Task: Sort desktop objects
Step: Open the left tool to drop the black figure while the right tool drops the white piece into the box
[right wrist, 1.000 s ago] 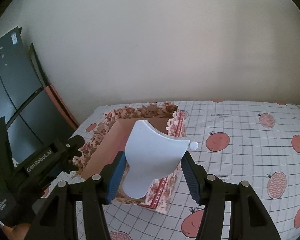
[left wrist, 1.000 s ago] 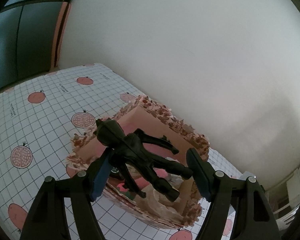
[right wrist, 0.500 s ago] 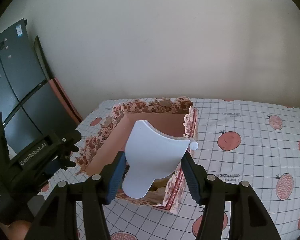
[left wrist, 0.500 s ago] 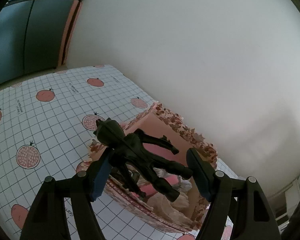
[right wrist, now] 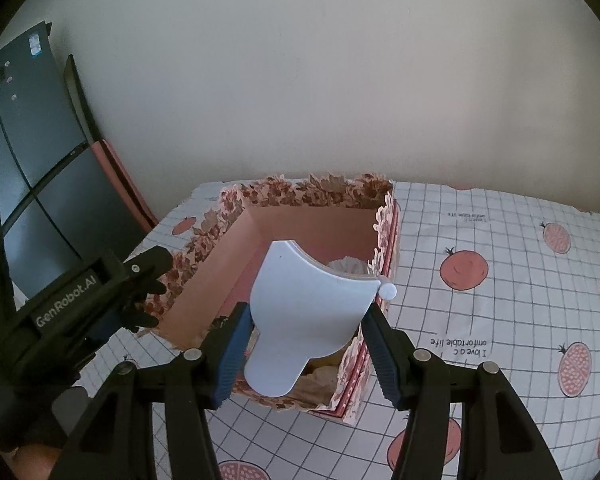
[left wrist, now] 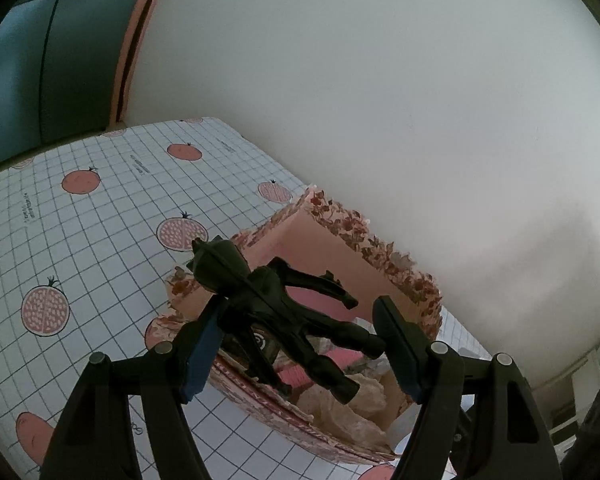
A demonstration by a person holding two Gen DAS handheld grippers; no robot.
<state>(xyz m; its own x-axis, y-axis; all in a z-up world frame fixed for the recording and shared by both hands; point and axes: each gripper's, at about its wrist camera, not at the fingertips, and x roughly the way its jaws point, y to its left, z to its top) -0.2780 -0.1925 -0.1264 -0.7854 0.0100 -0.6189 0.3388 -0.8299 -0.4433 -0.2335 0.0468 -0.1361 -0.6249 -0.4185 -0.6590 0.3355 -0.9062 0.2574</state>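
My left gripper (left wrist: 300, 336) is shut on a black toy figure (left wrist: 276, 304) and holds it above the near rim of a flower-patterned open box (left wrist: 380, 248). My right gripper (right wrist: 306, 340) is shut on a pale blue plastic scoop-shaped piece (right wrist: 308, 312) and holds it over the same box (right wrist: 308, 196). The left gripper body also shows at the left of the right wrist view (right wrist: 80, 308). Crumpled paper (left wrist: 360, 400) and pink items lie inside the box.
The table has a white grid cloth with pomegranate prints (right wrist: 500, 280). A plain wall stands right behind the box. A dark cabinet (right wrist: 24, 152) stands off the table's left end.
Both grippers have come closer to the box with their objects still held. The box looks larger and more central in both views.
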